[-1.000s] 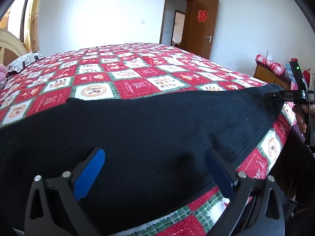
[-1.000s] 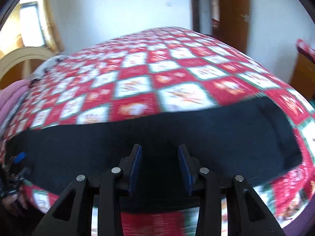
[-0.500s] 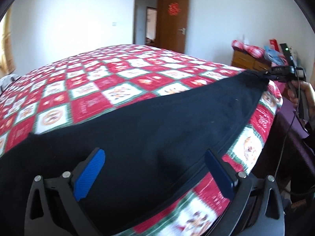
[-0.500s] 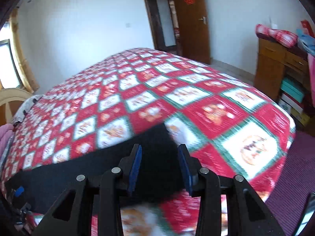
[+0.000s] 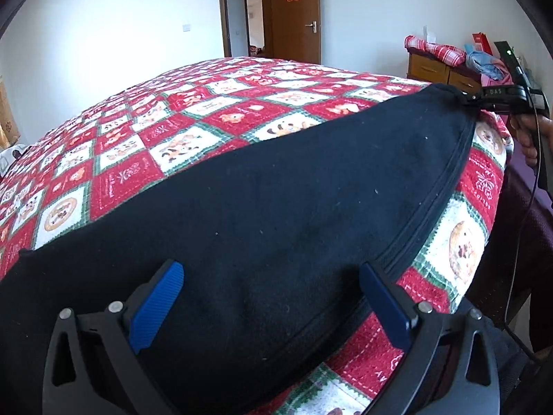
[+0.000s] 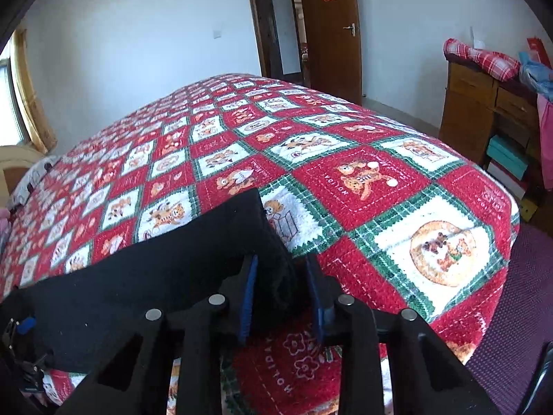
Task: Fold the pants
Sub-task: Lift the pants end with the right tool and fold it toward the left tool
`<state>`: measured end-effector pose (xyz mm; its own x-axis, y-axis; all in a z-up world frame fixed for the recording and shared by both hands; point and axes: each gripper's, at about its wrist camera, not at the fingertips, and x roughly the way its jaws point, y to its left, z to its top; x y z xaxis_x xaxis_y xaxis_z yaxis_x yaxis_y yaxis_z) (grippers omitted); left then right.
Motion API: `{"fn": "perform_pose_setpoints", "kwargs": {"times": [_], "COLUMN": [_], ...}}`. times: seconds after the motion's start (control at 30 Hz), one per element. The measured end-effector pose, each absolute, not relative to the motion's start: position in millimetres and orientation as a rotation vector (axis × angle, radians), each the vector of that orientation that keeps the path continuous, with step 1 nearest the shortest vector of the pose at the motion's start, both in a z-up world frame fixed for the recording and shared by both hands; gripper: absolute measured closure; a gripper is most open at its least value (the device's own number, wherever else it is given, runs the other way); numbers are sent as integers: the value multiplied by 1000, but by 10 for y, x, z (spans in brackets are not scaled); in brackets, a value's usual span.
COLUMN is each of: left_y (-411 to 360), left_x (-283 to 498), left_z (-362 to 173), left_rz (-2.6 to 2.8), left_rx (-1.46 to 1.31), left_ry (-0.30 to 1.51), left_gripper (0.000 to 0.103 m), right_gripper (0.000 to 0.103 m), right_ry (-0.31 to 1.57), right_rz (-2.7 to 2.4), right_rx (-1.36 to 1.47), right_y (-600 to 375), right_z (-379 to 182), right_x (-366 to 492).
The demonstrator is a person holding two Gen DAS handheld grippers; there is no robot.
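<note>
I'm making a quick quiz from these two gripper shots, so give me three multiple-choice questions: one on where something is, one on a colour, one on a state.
1. Where do the black pants lie?
A. along the near edge of the bed
B. on the dresser
C. on the floor

2. What colour are the pads on the left gripper fingers?
A. red
B. blue
C. white

3. How stands the wooden door?
A. shut
B. taken off its frame
C. open

Answers:
1 A: the pants stretch across the patterned bedspread near its edge.
2 B: both pads show blue.
3 C: the doorway beside the door stands clear.
</note>
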<state>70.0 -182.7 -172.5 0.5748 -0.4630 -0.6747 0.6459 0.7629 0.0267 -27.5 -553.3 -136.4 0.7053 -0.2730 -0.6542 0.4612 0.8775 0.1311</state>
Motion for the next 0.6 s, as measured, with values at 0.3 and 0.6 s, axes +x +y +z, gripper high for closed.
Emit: {"fn": "perform_pose_setpoints", "kwargs": {"times": [0.3, 0.6], "left_y": [-1818, -1656], "left_x": [690, 693], "left_z": [-1726, -1661], "left_rz": [-648, -623], "left_rx": [286, 294], "left_ry": [720, 740], "left_gripper": [0, 0], "right_gripper": [60, 46], "right_ry": [584, 541], "right_rz": [-348, -370], "right_rx": [514, 468], "right_y": [-5657, -5477], "right_z": [-1345, -1353], "right_x": [-610, -650]}}
